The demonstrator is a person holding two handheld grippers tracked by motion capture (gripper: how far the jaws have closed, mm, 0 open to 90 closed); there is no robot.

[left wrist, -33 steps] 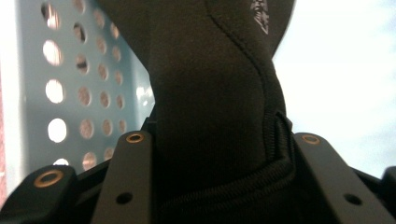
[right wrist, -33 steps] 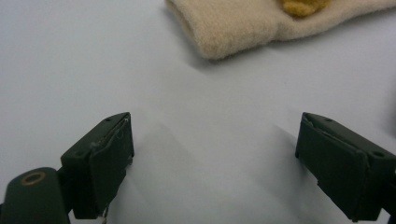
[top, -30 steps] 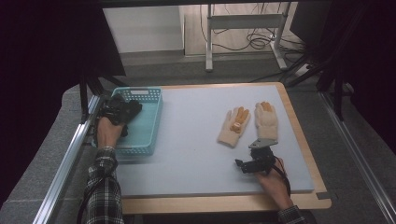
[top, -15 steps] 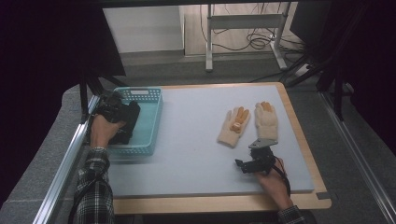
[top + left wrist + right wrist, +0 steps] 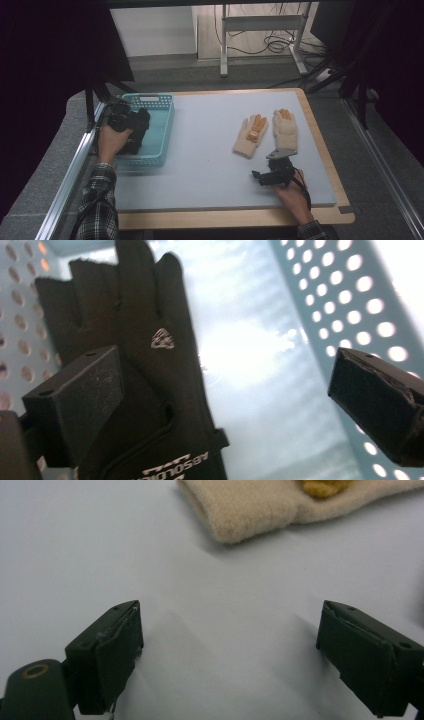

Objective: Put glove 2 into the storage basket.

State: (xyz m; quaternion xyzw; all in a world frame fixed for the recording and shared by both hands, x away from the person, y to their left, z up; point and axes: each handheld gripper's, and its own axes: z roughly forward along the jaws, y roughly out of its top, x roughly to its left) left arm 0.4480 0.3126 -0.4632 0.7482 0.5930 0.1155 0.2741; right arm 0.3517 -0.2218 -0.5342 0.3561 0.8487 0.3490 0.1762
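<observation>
Looking half done: black fabric glove [image 5: 135,365] lies in the teal perforated plastic basket [image 5: 159,131], left claw [image 5: 220,400] just spread and empty; two cream knit gloves [image 5: 267,132] wait on the bench [image 5: 210,165] by the spread right claw [image 5: 230,650].

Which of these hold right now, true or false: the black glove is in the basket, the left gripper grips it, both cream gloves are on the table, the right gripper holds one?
1. The black fabric glove lies in the teal perforated plastic basket. True.
2. The left gripper is clamped on the black glove. False: its jaws have just been opening and stand wide, the glove lying loose below them.
3. Two cream knitted gloves lie on the grey table mat. True.
4. The right gripper holds a cream glove. False: its jaws are open over bare mat.
</observation>
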